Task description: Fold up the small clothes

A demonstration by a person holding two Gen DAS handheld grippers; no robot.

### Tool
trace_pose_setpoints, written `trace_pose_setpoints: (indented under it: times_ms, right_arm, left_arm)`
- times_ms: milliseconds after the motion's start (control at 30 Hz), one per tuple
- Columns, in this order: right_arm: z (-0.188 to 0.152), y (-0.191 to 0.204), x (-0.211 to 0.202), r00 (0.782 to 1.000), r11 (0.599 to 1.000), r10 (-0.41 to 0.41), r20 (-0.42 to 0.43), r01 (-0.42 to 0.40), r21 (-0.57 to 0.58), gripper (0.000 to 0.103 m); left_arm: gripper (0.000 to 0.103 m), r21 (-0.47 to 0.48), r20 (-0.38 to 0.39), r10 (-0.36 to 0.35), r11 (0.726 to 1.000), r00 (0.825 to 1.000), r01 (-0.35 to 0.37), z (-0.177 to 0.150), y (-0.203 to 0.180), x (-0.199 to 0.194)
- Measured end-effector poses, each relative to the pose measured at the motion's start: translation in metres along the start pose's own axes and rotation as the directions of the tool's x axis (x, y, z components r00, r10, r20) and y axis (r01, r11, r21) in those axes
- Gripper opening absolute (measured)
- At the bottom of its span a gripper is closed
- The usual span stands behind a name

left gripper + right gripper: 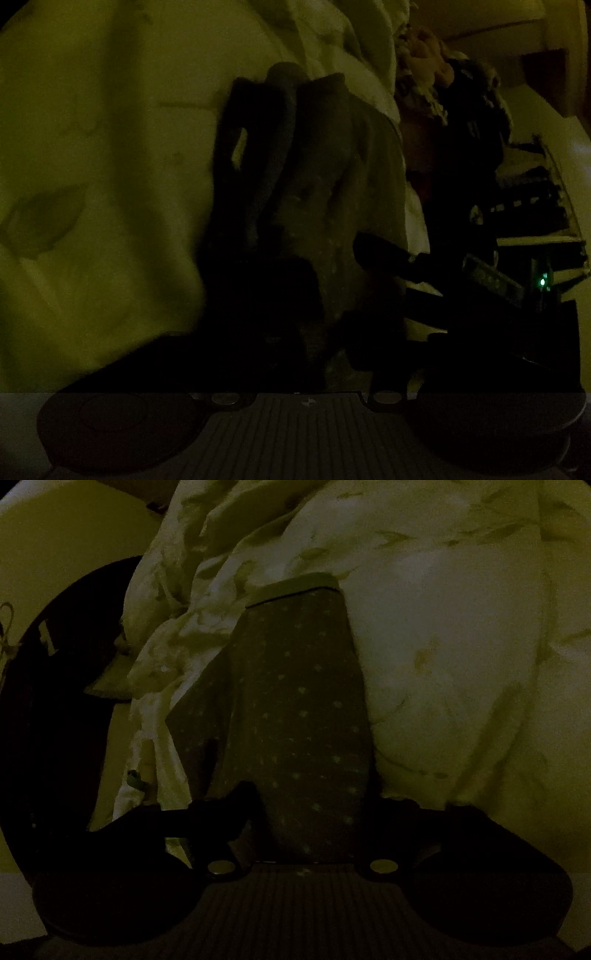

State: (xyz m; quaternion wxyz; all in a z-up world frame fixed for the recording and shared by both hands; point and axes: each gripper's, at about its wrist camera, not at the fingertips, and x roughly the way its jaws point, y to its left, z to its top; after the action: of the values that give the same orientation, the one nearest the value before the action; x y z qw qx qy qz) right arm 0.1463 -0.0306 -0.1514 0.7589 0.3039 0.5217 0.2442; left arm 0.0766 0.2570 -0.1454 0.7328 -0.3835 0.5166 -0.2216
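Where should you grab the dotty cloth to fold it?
Probably the pale band at the far end of the dotted garment. It is a straight, firm-looking edge lying flat on the leafy bedding. Come from above it, jaws across the edge, near one corner.

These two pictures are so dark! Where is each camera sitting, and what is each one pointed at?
Left wrist view: mounted on the left gripper, looking forward at a dark spotted garment lying on pale leaf-print bedding; its own fingers are lost in shadow, and another dark gripper reaches in from the right.
Right wrist view: mounted on the right gripper, facing the same kind of spotted cloth, which runs between its dark fingers.
Shared: the garment and the bedding.
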Motion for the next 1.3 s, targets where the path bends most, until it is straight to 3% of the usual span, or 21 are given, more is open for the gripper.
trace_pose_setpoints:
  times_ms: [67,200,300,600,733,933,1300]
  right_arm:
    - [-0.001,0.001,-0.005,1.000,1.000,-0.010,0.012,0.010,0.021,0.042]
    - [-0.007,0.009,-0.014,0.999,0.999,-0.024,0.032,0.023,0.044,0.030]
    - [-0.011,0.019,-0.023,0.998,0.998,-0.048,0.038,0.046,0.037,0.028]
    - [-0.029,0.034,-0.057,0.996,0.995,-0.082,0.030,0.080,0.062,0.027]
    - [-0.042,0.037,-0.072,0.995,0.992,-0.102,0.017,0.101,0.078,0.026]
    - [-0.066,0.049,-0.099,0.992,0.990,-0.126,0.010,0.126,0.060,0.025]
    - [-0.082,0.106,-0.142,0.995,0.995,-0.092,0.042,0.094,-0.038,0.025]
  left_arm:
    - [0.097,0.004,0.007,0.010,1.000,1.000,-0.010,0.001,-0.006,-0.002]
    - [0.097,0.016,0.009,0.037,0.999,0.999,-0.037,0.001,-0.022,-0.005]
    - [0.096,0.008,0.002,0.050,0.999,0.999,-0.050,0.000,-0.031,-0.009]
    - [0.095,-0.008,-0.012,0.062,0.998,0.998,-0.062,-0.024,-0.059,-0.023]
    - [0.089,-0.004,-0.016,0.098,0.995,0.995,-0.098,-0.038,-0.073,-0.027]
    - [0.087,0.069,0.020,0.196,0.978,0.980,-0.197,-0.066,-0.110,-0.040]
    - [0.086,0.065,0.122,0.191,0.978,0.974,-0.200,-0.084,-0.149,-0.100]
